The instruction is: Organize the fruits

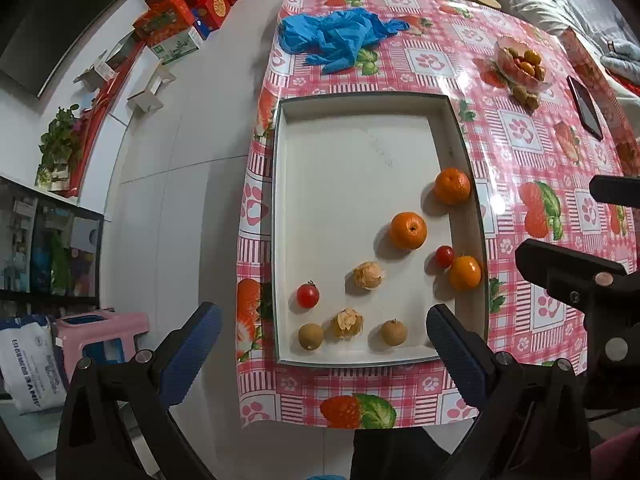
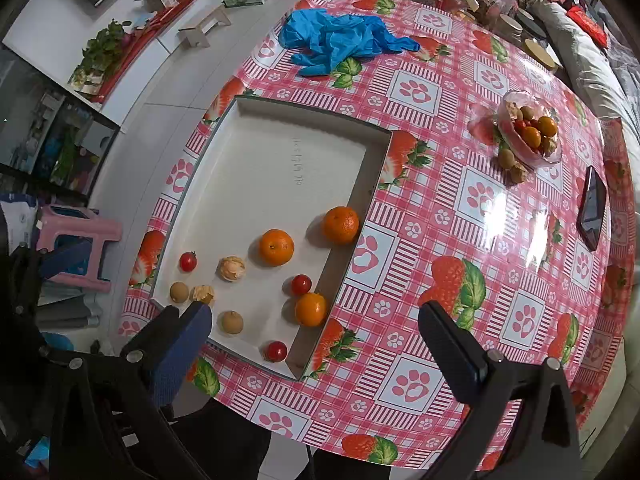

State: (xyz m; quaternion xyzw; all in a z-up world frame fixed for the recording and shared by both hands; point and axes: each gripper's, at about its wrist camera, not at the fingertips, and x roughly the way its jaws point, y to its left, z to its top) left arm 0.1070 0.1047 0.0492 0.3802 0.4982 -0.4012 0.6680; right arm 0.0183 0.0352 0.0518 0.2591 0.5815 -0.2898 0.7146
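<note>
A white shallow tray (image 1: 352, 148) (image 2: 276, 160) lies on the pink table. In it are three oranges (image 1: 408, 230) (image 2: 276, 247), cherry tomatoes (image 1: 307, 295) (image 2: 188, 261), two husked physalis (image 1: 368, 275) (image 2: 231, 268) and two brown longans (image 1: 310, 336) (image 2: 232, 322). A glass bowl (image 1: 520, 65) (image 2: 530, 130) with more fruit stands at the far right, with two loose fruits beside it. My left gripper (image 1: 324, 344) is open and empty above the tray's near edge. My right gripper (image 2: 316, 344) is open and empty above the tray's near right corner.
Blue gloves (image 1: 336, 38) (image 2: 340, 40) lie at the table's far left. A black phone (image 1: 585, 107) (image 2: 593, 208) lies at the right edge. Jars and boxes crowd the far end. A pink stool (image 1: 100, 336) (image 2: 76, 240) stands on the floor at left.
</note>
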